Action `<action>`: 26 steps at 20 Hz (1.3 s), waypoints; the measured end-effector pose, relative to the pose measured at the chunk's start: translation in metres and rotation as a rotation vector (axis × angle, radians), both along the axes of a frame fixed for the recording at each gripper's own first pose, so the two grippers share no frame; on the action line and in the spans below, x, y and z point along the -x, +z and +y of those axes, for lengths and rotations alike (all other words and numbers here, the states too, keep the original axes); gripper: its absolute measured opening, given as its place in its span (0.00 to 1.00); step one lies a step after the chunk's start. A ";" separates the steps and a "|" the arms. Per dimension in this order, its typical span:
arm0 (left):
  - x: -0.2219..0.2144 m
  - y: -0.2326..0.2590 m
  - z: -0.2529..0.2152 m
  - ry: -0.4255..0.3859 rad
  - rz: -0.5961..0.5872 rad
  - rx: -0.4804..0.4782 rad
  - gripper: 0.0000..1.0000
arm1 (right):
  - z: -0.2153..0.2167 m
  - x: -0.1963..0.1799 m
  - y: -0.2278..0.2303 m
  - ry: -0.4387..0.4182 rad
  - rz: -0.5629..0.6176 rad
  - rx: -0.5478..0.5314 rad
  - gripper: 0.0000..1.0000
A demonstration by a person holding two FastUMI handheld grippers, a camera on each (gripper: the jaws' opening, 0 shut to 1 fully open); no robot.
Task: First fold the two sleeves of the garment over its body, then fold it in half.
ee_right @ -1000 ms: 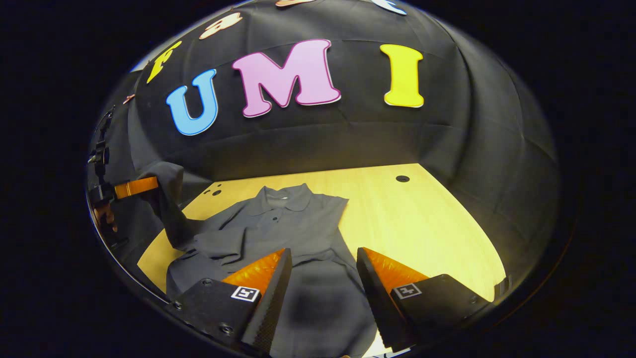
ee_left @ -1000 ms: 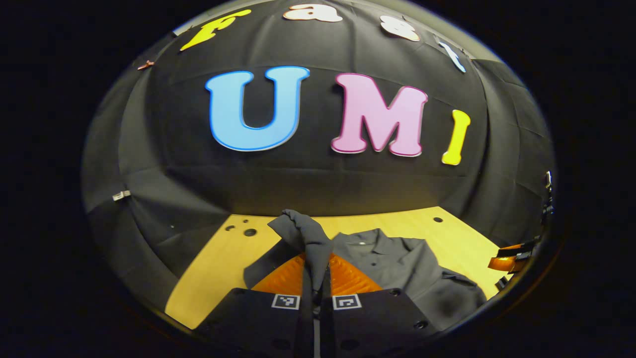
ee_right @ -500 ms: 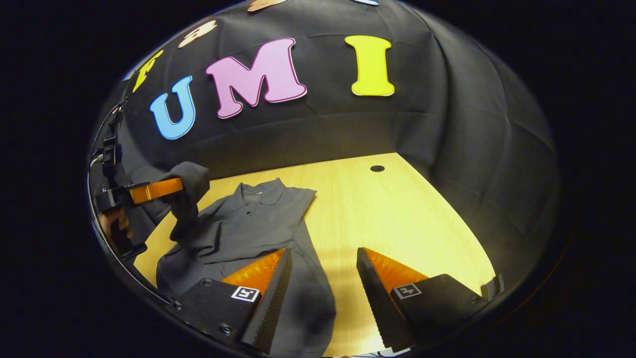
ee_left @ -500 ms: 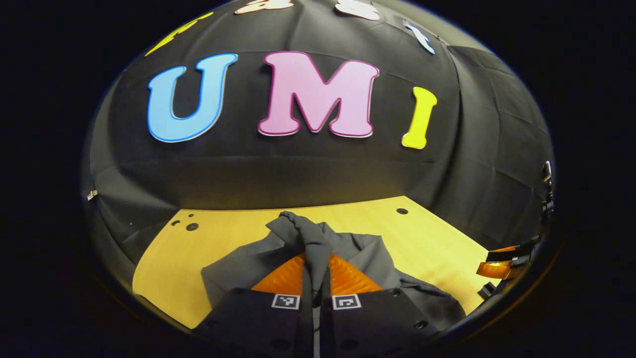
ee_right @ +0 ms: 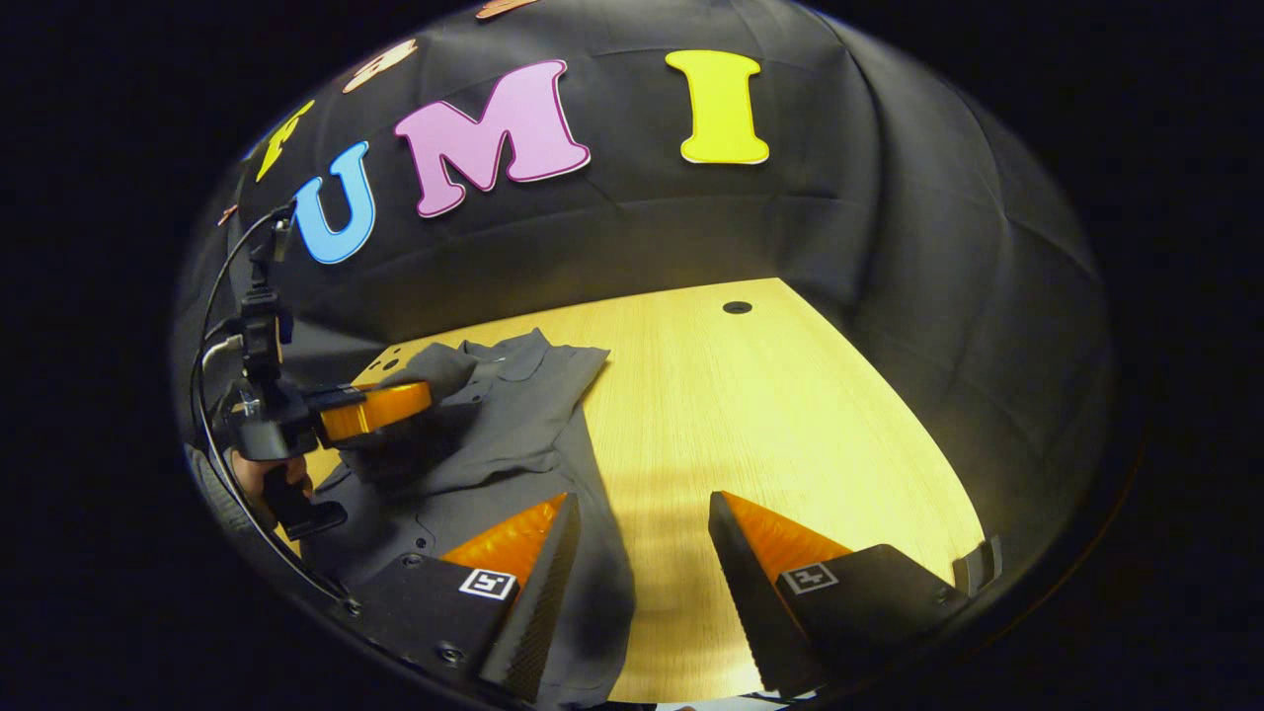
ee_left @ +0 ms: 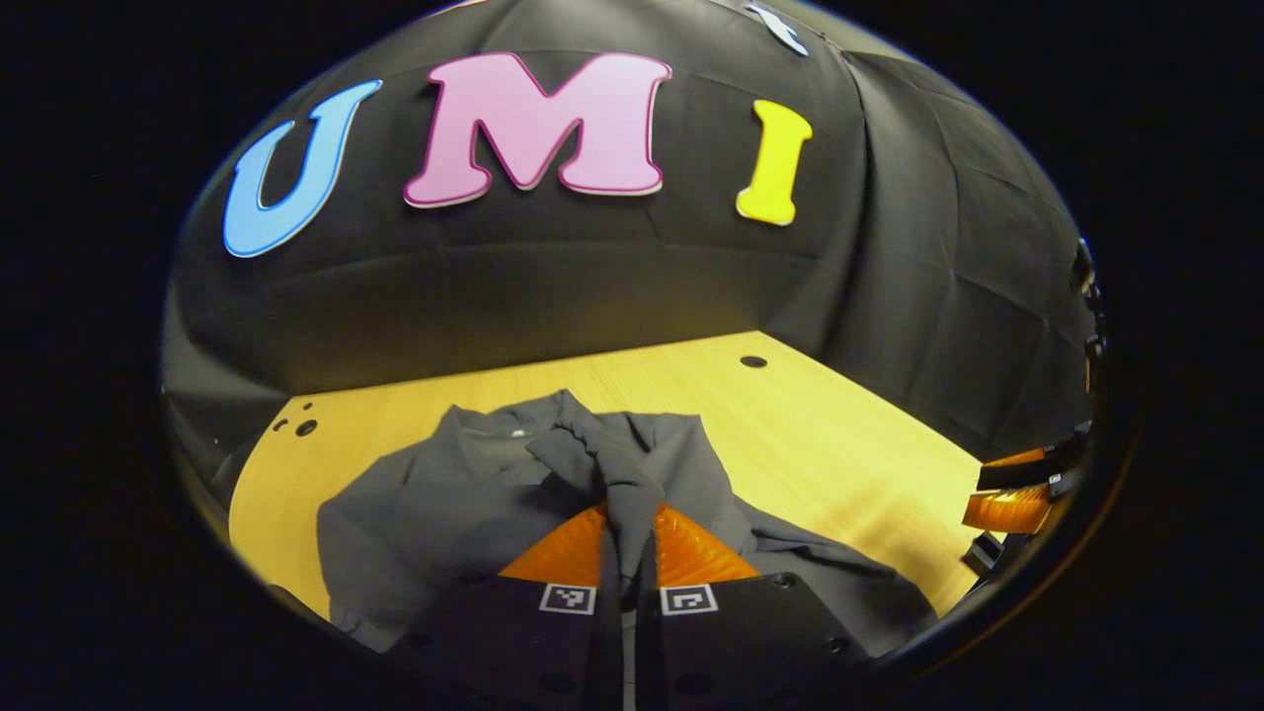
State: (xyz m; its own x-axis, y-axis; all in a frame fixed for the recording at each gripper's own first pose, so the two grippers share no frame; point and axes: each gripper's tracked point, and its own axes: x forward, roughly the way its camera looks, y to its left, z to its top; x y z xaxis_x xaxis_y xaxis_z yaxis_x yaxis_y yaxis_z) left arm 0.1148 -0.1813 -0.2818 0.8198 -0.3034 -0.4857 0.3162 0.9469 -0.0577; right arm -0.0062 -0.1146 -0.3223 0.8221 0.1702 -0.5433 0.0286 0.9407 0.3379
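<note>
A dark grey collared shirt [ee_left: 444, 504] lies flat on the wooden table [ee_left: 839, 444], collar toward the booth wall. In the left gripper view my left gripper [ee_left: 629, 518] is shut on a bunched grey sleeve [ee_left: 597, 459], held up over the shirt's body. The right gripper view has that left gripper [ee_right: 420, 395] at the left, over the shirt [ee_right: 513, 415], with the sleeve end [ee_right: 439, 365] draped from it. My right gripper [ee_right: 642, 513] stands open above the table beside the shirt's right edge, with nothing between its fingers. The right gripper [ee_left: 1017, 494] appears at the far right of the left gripper view.
The wooden table [ee_right: 790, 415] stretches bare to the right of the shirt, with a small round hole [ee_right: 737, 307] near its far edge. Small holes [ee_left: 304, 427] mark the far left corner. Black cloth walls close in the back and right.
My left gripper has carried the sleeve rightward and lower, from off the shirt's left side to over its body. My right gripper has shifted right, off the shirt and above bare table, still open.
</note>
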 end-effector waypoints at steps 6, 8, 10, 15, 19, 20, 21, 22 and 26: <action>0.011 -0.047 -0.024 -0.056 0.081 -0.030 0.11 | 0.002 0.003 -0.009 0.000 0.024 -0.009 0.83; 0.016 -0.055 -0.031 -0.079 0.109 -0.016 0.14 | 0.002 0.005 -0.009 0.002 0.025 -0.006 0.84; 0.019 -0.055 -0.039 -0.095 0.118 0.013 0.16 | 0.004 0.005 -0.009 0.003 0.027 -0.007 0.84; 0.030 -0.041 -0.059 -0.181 0.095 0.039 0.50 | 0.009 0.010 -0.007 -0.003 0.030 -0.009 0.84; 0.051 -0.012 -0.072 -0.259 0.081 0.139 0.86 | 0.014 0.015 0.001 0.004 0.026 -0.008 0.86; 0.055 -0.004 -0.070 -0.268 0.070 0.153 0.90 | 0.016 0.016 0.002 0.007 0.026 -0.010 0.86; 0.061 0.004 -0.065 -0.272 0.057 0.158 0.96 | 0.018 0.018 0.004 0.011 0.027 -0.011 0.86; 0.066 0.012 -0.056 -0.267 0.044 0.150 0.96 | 0.021 0.021 0.006 0.016 0.028 -0.009 0.75; 0.087 0.037 -0.006 -0.198 0.023 0.156 0.96 | 0.029 0.040 0.010 0.035 0.045 0.004 0.98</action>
